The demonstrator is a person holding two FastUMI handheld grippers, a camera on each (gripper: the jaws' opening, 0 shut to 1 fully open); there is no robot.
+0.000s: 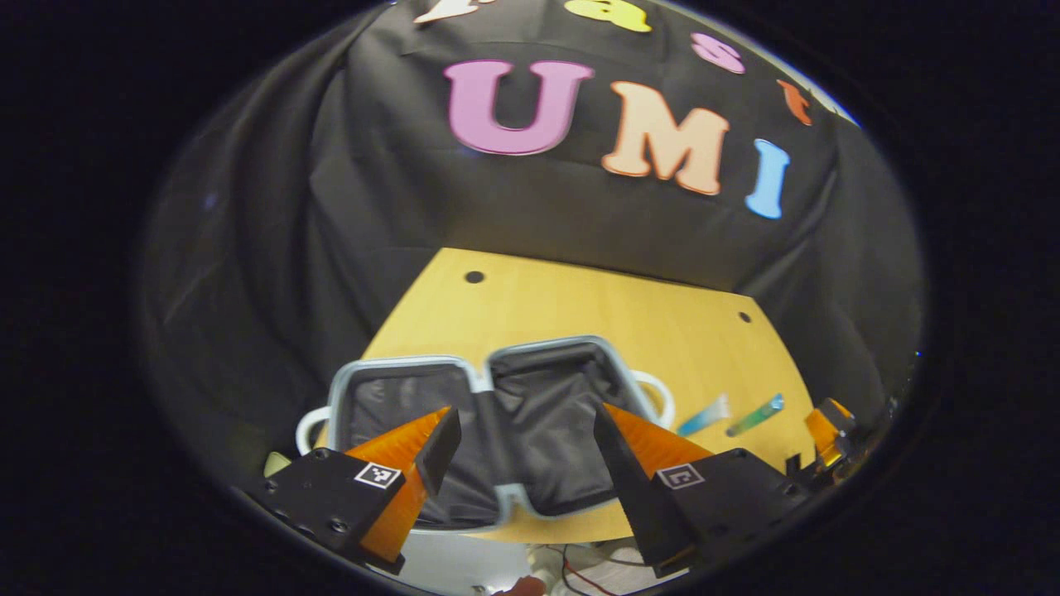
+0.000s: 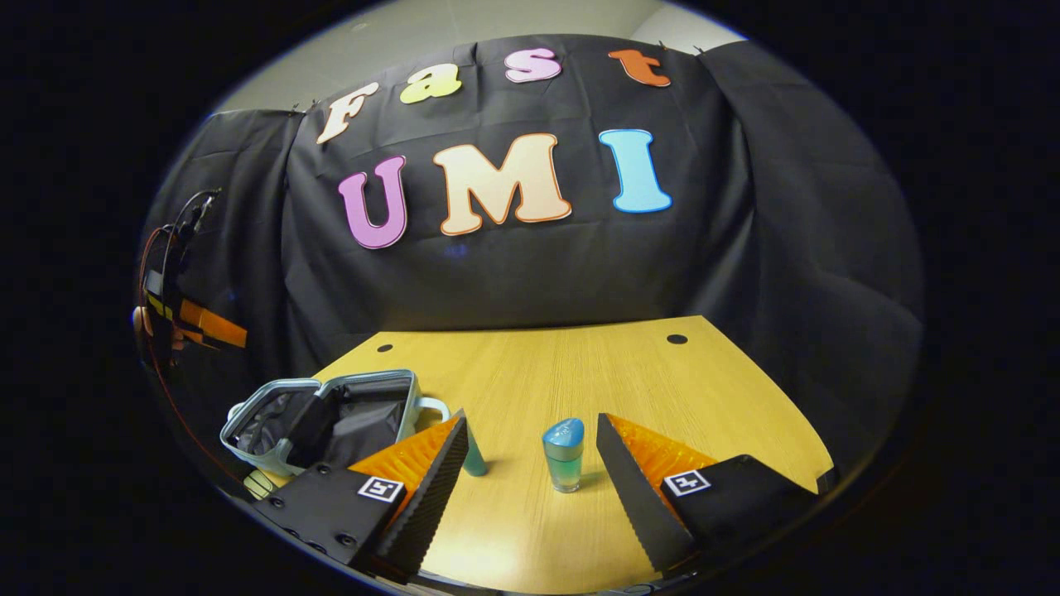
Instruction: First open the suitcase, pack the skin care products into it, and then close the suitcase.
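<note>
Suitcase (image 2: 323, 418) lies open at 9 o'clock on the table (image 2: 580, 372), and the right gripper (image 2: 530, 463), jaws wide and empty, lines up on the upright tube (image 2: 564, 455) between its fingers; a second tube (image 2: 474, 459) peeks out at the left finger. Tube looks light, soft, slick plastic, tippy on its cap, so pinch mid-body gently. Left gripper (image 1: 526, 459) hangs open, empty, above the suitcase lining.

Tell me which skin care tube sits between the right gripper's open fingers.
The tube with the blue cap, standing upright on the table. The other tube is partly hidden behind one finger.
</note>
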